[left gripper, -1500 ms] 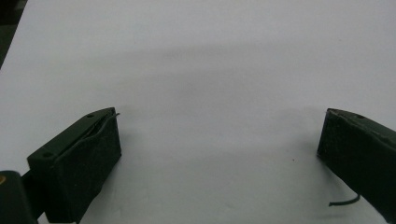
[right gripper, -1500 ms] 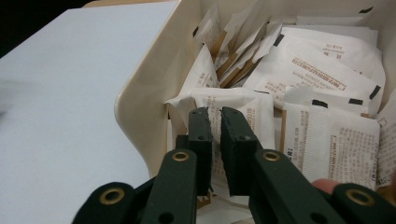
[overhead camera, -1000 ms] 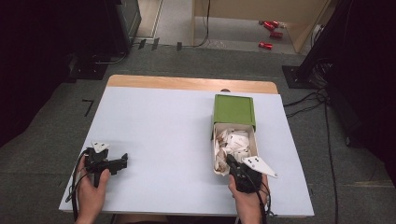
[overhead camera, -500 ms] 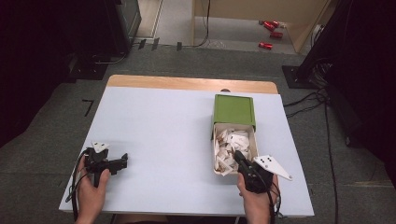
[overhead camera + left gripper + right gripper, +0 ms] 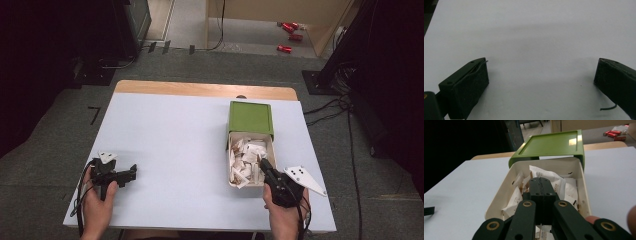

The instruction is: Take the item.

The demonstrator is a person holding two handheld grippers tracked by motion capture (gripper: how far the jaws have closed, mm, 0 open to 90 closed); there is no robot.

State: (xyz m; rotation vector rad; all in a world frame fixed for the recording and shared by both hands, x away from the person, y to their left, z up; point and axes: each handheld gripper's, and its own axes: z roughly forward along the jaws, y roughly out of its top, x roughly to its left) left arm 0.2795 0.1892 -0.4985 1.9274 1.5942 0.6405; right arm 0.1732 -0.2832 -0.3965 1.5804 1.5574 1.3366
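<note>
One table (image 5: 180, 145) with a pale blue-white top and a wooden far edge held everything. On its right half sat one cream box (image 5: 231, 165), open at the near end, with one green lid (image 5: 251, 118) slid back over its far part; in the right gripper view the lid (image 5: 551, 143) sat raised over the box's far wall (image 5: 499, 200). Inside lay a heap of white paper packets (image 5: 247, 157), too jumbled to count. On the floor beyond the table lay three small red objects (image 5: 289, 35), too small to tell what they were.

There were two grippers, one in each hand. The left gripper (image 5: 131, 174) lay low near the table's near-left corner, well apart from the box, its tips pointing right across the bare top. Its jaws stood wide apart in its own view, nothing between them (image 5: 541, 75). The left hand (image 5: 97, 202) gripped it from behind, forearm coming in from the bottom edge.

Against the earlier frames, the left gripper and hand had not moved. The right gripper (image 5: 263, 165) had drawn back a little toward the near-right, then come forward again, so its tips sat over the box's near-right corner among the packets. Box and lid lay as before.

The right hand (image 5: 282, 210) held its gripper pointing up-left, the grey three-cornered plate (image 5: 304, 179) sticking out to the right. In its own view the jaws were pressed together (image 5: 539, 181) above the packets (image 5: 559, 185); whether any paper was pinched between them I could not tell.
</note>
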